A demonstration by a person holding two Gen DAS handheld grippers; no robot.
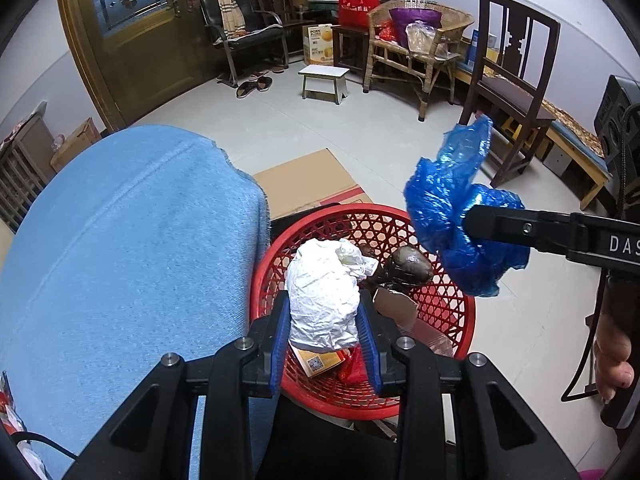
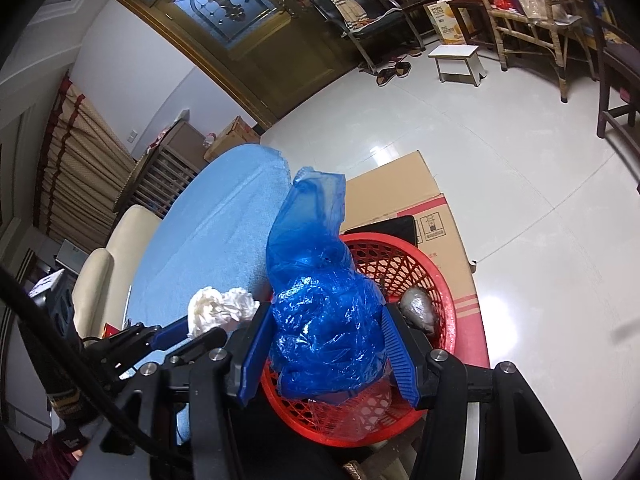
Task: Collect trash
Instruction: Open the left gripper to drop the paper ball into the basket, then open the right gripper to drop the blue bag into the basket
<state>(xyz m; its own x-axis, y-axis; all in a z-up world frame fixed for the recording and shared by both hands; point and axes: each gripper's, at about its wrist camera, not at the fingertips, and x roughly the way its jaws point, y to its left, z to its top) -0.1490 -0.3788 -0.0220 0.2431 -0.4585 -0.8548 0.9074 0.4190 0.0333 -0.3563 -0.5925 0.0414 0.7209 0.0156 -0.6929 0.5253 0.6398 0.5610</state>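
Left gripper [image 1: 324,344] clamps crumpled white paper [image 1: 324,300]; right gripper [image 2: 326,354] clamps crinkly blue plastic bag [image 2: 324,300].

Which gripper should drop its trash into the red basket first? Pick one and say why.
Left. The left gripper holds the crumpled white paper directly above the red basket. The right gripper's blue plastic bag hangs nearer the rim.

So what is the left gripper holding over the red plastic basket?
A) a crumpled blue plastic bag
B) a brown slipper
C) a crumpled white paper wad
C: the left gripper has its blue pads closed on the crumpled white paper wad above the red plastic basket; the crumpled blue plastic bag is in the right gripper.
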